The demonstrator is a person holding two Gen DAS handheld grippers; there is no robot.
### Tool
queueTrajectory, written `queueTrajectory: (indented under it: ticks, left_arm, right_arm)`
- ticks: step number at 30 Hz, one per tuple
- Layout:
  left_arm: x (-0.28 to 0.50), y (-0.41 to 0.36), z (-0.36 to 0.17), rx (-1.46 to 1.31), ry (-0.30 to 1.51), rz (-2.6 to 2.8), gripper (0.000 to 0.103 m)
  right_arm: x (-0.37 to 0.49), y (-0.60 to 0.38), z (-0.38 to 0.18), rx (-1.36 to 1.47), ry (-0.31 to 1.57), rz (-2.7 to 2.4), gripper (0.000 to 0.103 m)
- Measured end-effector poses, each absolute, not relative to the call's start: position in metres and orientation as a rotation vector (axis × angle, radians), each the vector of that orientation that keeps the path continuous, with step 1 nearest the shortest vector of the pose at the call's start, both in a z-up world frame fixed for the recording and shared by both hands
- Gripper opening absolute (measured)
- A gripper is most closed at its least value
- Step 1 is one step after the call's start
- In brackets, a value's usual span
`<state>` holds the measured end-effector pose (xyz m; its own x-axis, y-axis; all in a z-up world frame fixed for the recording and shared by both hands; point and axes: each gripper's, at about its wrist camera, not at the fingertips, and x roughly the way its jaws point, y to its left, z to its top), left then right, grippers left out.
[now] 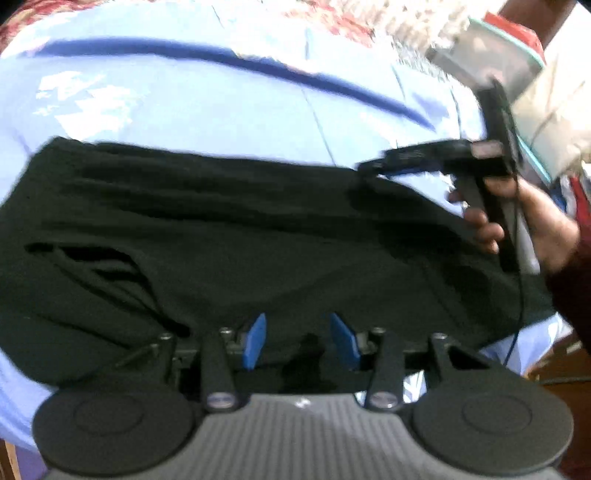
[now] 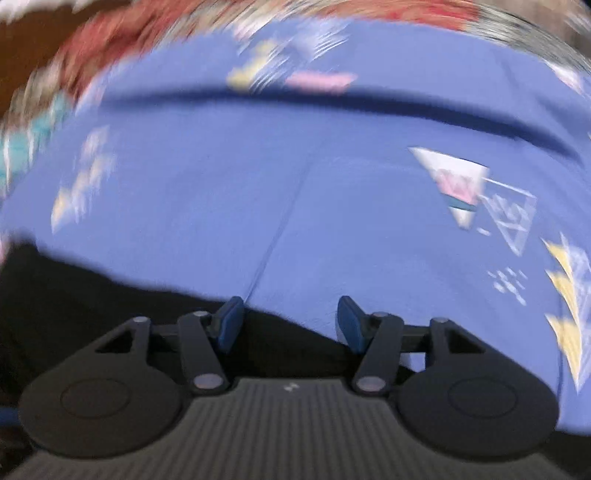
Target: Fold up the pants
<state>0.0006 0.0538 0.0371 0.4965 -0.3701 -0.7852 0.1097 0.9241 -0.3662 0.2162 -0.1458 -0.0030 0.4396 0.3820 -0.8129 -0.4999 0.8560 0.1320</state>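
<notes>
Black pants (image 1: pixel 229 236) lie folded across a light blue patterned bedsheet (image 1: pixel 207 107). My left gripper (image 1: pixel 297 332) is open and empty, its blue pads (image 1: pixel 258 338) just above the near edge of the pants. In the left wrist view the right gripper (image 1: pixel 373 167) is held in a hand at the right, its tip at the far right corner of the pants; its jaws are blurred there. In the right wrist view my right gripper (image 2: pixel 291 317) is open and empty, over the edge of the pants (image 2: pixel 74 295) on the sheet (image 2: pixel 332 192).
A red floral cover (image 1: pixel 332 18) lies beyond the sheet. Boxes and bags (image 1: pixel 517 74) are piled at the far right. A thin cable (image 1: pixel 521 295) hangs from the right gripper. The bed's right edge (image 1: pixel 546 332) drops to a brown floor.
</notes>
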Motion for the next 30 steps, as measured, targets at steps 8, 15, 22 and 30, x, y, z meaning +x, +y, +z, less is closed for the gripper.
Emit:
queueTrajectory:
  ticks: [8,15,22,30]
  left_arm:
    - [0.008,0.045,0.022,-0.278,1.069,-0.289,0.041]
    - [0.006,0.05,0.027,-0.275,1.068,-0.293,0.041]
    - [0.0,0.049,0.036,-0.276,1.057,-0.315,0.048]
    - [-0.01,0.082,0.07,-0.357,0.913,-0.287,0.055]
  right_arm:
    - [0.199,-0.12,0.015,-0.301,0.83,0.564,0.007]
    - [0.226,-0.109,-0.013,-0.362,0.785,0.422,0.007]
    - [0.214,-0.121,-0.003,-0.313,0.775,0.409,0.025]
    - [0.125,-0.192,0.036,0.008,0.803,0.555,0.025]
